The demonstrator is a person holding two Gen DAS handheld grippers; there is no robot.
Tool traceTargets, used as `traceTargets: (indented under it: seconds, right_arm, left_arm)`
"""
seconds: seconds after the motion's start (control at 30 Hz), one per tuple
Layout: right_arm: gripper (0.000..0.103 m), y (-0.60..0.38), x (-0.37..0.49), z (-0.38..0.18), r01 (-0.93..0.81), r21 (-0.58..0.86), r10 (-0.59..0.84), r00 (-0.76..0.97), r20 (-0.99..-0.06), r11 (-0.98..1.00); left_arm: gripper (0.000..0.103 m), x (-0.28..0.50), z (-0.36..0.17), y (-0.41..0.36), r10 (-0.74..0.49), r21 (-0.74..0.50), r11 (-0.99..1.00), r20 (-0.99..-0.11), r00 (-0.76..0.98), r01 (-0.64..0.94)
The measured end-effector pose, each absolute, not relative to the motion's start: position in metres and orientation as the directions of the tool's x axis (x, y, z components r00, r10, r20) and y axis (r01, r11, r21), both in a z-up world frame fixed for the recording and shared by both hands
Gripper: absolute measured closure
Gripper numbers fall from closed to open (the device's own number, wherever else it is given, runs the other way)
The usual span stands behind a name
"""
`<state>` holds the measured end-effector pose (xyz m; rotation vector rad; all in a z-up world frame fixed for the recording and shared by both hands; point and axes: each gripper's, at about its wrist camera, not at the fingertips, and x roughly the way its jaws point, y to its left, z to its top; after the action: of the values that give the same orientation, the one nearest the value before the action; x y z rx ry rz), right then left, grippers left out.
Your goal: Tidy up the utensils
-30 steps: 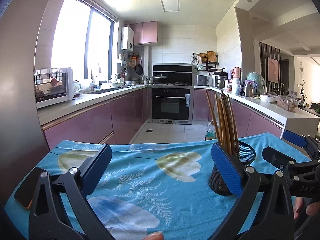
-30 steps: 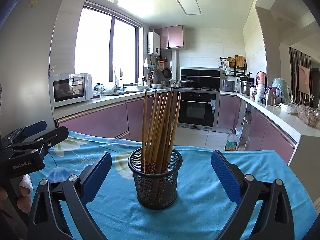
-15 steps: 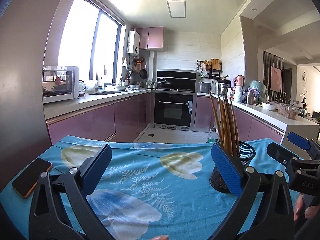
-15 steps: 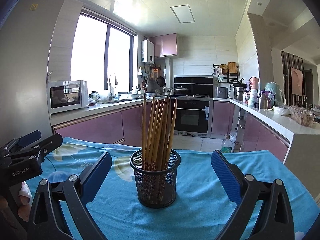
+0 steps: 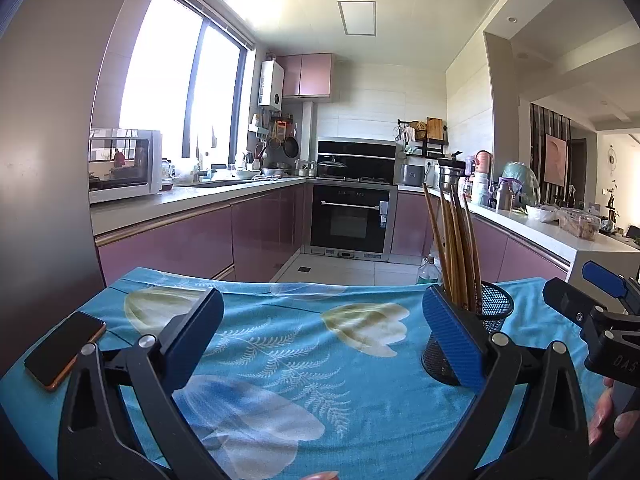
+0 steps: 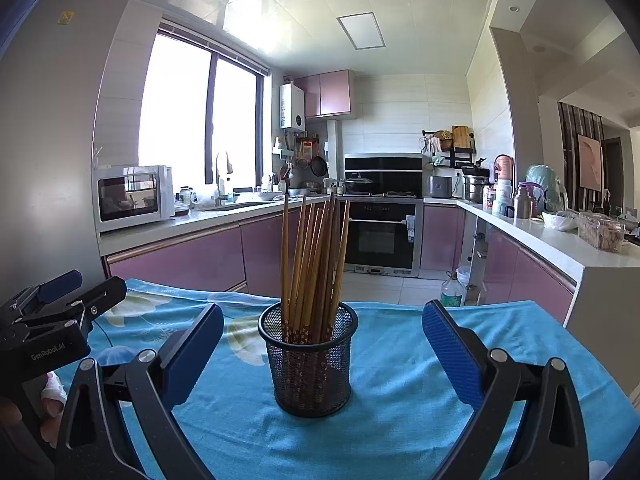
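A black wire-mesh cup (image 6: 308, 364) stands upright on the desk, which is covered by a blue cloth (image 6: 400, 400) printed with pale flowers and fern leaves. A bundle of wooden chopsticks (image 6: 316, 264) stands in the cup, patterned ends down, the tips fanning slightly above the rim. The right gripper (image 6: 322, 354) hovers over the near side of the desk with its jaws wide apart and empty; seen along it, the cup sits centred between the two blue pads but farther out, touching neither. The left gripper (image 5: 320, 342) is likewise held with its jaws spread and nothing between them, pointing at a bare stretch of cloth; in its view the cup (image 5: 476, 344) lies off to the right, partly hidden behind the right-hand blue pad, with the chopsticks (image 5: 456, 248) rising above it. A smartphone (image 5: 64, 350) with an orange edge lies face up near the left border of the desk, well apart from the cup. A person's fingers (image 5: 612, 416) show at the lower right of the left view, on the handle of the right gripper. Behind the desk is a kitchen with pink cabinets (image 6: 180, 260), a white microwave (image 6: 134, 196) and a built-in oven (image 6: 380, 236).
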<state>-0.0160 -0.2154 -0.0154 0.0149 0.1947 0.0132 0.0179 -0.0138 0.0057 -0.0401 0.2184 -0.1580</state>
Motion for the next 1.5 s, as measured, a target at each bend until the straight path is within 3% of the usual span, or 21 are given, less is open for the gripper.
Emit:
traceTargets:
  seconds: [1.5]
  right_arm:
    - [0.007, -0.2201, -0.0133, -0.0155, 0.003, 0.024, 0.002, 0.982, -0.191, 1.0]
  left_arm:
    - [0.005, 0.0169, 0.006, -0.0149, -0.158, -0.059, 0.987, -0.214, 0.964, 0.149]
